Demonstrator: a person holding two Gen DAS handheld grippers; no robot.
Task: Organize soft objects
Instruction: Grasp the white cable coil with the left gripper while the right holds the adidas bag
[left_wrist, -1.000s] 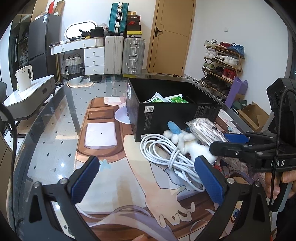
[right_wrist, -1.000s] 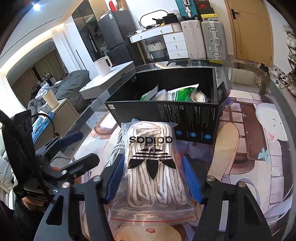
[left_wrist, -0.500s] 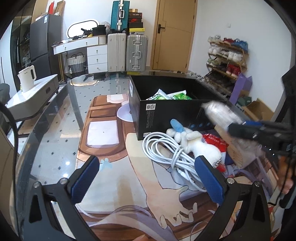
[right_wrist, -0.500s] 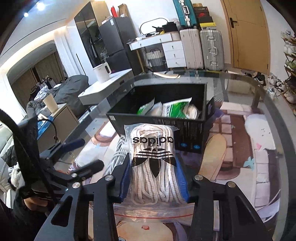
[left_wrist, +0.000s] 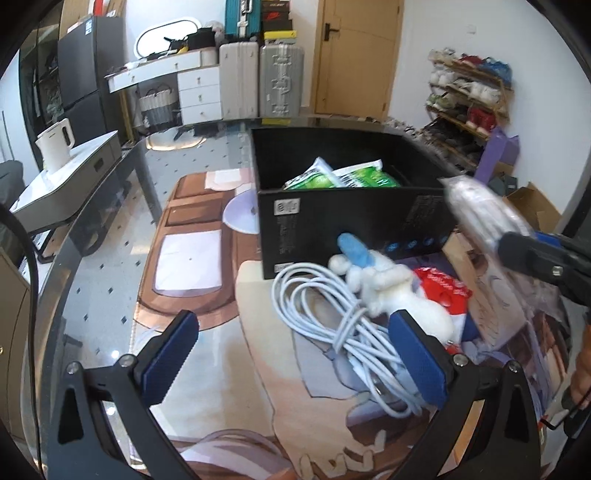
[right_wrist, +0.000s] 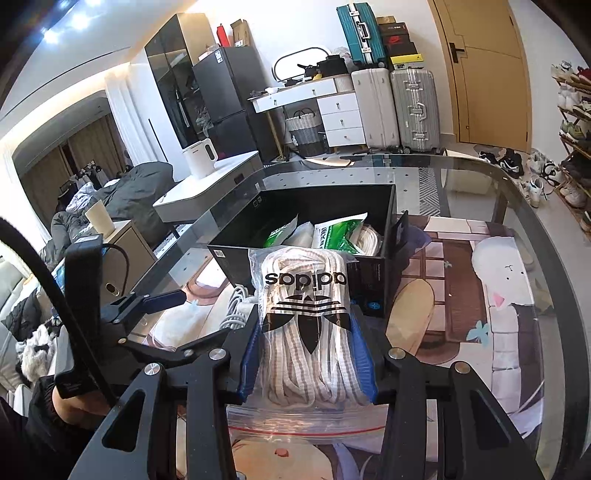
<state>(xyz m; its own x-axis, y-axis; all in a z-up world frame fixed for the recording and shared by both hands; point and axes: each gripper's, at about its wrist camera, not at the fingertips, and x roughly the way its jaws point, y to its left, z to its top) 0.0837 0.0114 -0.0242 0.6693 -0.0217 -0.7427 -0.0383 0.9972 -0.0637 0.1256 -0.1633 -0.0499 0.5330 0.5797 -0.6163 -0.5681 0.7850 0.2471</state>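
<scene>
A: Item one, nearest the right wrist camera?

B: The right gripper (right_wrist: 306, 354) is clenching a clear zip bag of white striped laces (right_wrist: 304, 317), blue pads (right_wrist: 360, 354) pressing both sides, and holding it in the air short of the black cardboard box (right_wrist: 258, 258).

A: Handling note?

B: The bag is slippery film over soft cord, so my judgement is to keep the squeeze on the bundle's thick middle, clear the box's near wall, and release only once above the green packets (right_wrist: 338, 232).

A: The left gripper (left_wrist: 295, 360)?

B: It is hanging released, jaws wide, gripping nothing, low over the printed mat (left_wrist: 229, 369).

A: Next items outward?

B: A coiled white cable (left_wrist: 332, 321), glossy and springy, is lying just ahead of it; a fuzzy white plush toy (left_wrist: 395, 291) with a blue ear is resting on the coil, touching a red packet (left_wrist: 443, 288).

A: Farthest?

B: The rigid, matte, square-cornered box is sitting beyond, on the glass table (right_wrist: 480, 173).
</scene>
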